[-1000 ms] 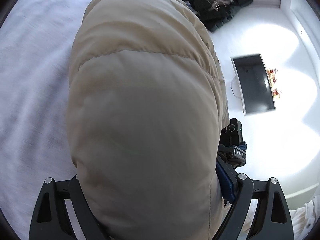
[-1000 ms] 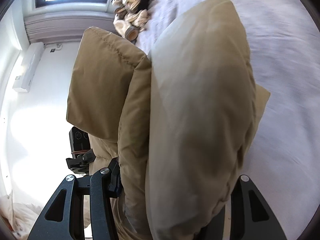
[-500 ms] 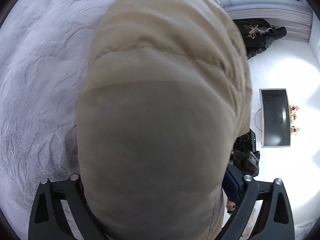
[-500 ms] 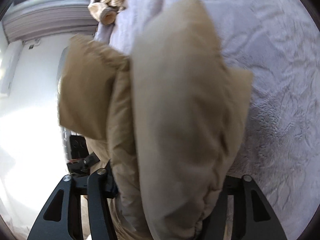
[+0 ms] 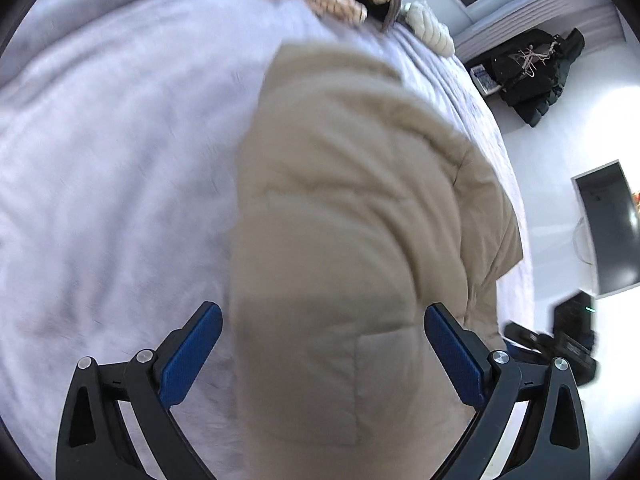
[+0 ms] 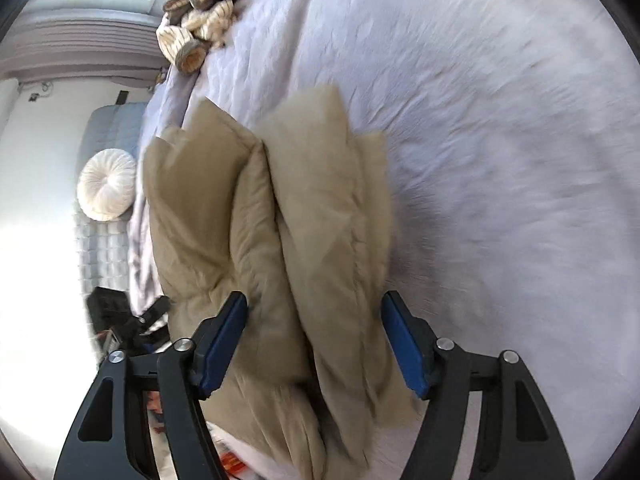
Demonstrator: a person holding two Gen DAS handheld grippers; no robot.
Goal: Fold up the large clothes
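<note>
Beige puffer jacket (image 5: 352,240) on bed (image 5: 120,160), round cushion (image 6: 106,184) only in right view

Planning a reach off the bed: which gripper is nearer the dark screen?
Right, probably. In the left wrist view the right gripper shows just below the screen, on that side of the jacket; the left gripper straddles the jacket, farther off.

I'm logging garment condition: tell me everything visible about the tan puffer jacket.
The tan puffer jacket is quilted, puffy, of smooth matte fabric, folded into thick stacked layers on the pale lilac bedspread. Its near end lies between the blue pads of both grippers, left gripper and right gripper; neither pad pair visibly squeezes it.
</note>
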